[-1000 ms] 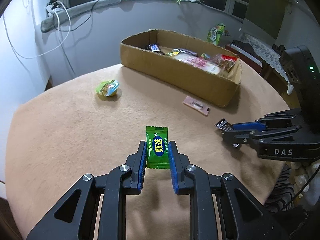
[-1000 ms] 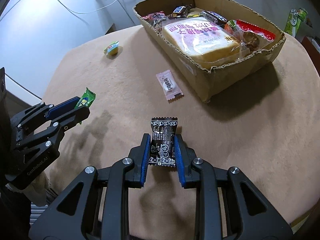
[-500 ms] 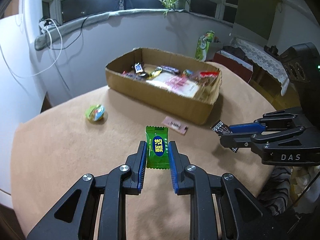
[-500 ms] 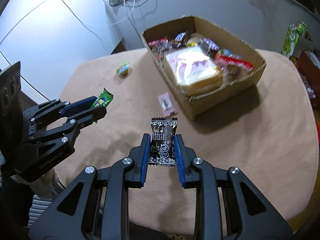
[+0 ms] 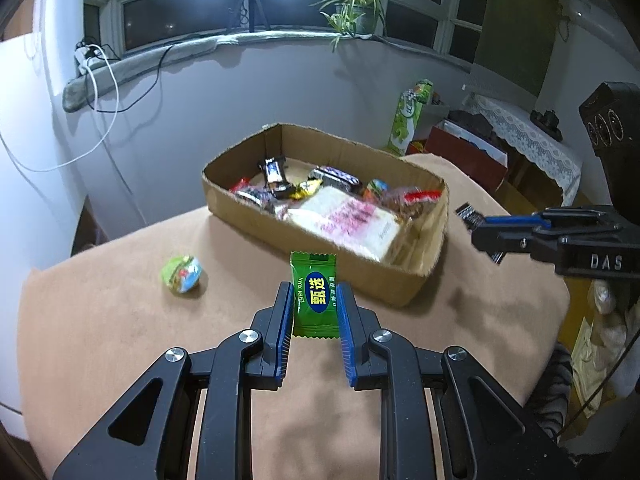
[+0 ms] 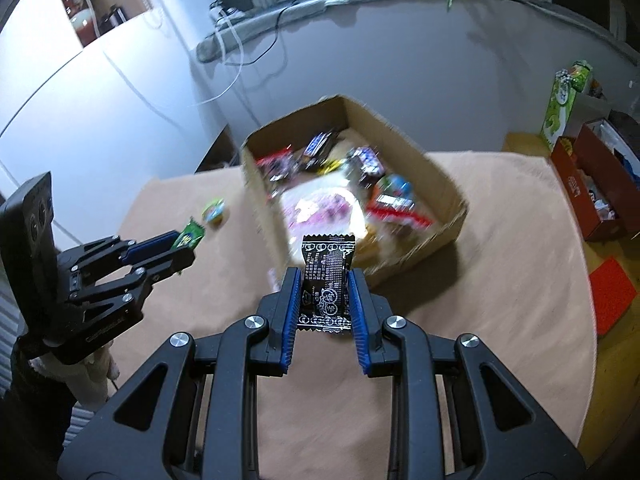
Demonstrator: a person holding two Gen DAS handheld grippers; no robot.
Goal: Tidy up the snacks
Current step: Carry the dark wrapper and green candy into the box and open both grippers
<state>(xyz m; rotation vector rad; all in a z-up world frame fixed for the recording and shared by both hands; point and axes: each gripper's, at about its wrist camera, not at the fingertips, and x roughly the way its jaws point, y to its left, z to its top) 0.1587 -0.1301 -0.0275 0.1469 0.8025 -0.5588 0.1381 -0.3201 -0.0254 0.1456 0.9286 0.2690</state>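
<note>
My left gripper point(image 5: 314, 300) is closed on a green candy packet point(image 5: 314, 294), its blue pads pressed against both side edges so the packet stands upright between them, lifted clear of the tan tabletop point(image 5: 100, 340). My right gripper point(image 6: 324, 292) is likewise clamped on a black candy wrapper point(image 6: 328, 284) with white print, held upright above the table.

Just past my left fingers, to the left, a round green-and-blue wrapped sweet point(image 5: 181, 274) lies alone on the cloth. Beyond my right fingers a pale pink packet point(image 6: 273, 279) peeks out at the foot of the box, mostly hidden behind my left finger.

Directly ahead of both grippers sits the open cardboard box point(image 5: 416, 280); its near wall stands between my packets and the inside. It holds a large pink-printed bread pack point(image 5: 348, 226), dark chocolate bars point(image 5: 274, 172), a red-ended bag point(image 5: 420, 196) and small mixed sweets. In the right view the box is blurred.

Further back, a tall green carton point(image 5: 408, 116) stands beside a red box point(image 6: 588, 184), and a potted plant point(image 5: 352, 4) sits on the windowsill.
</note>
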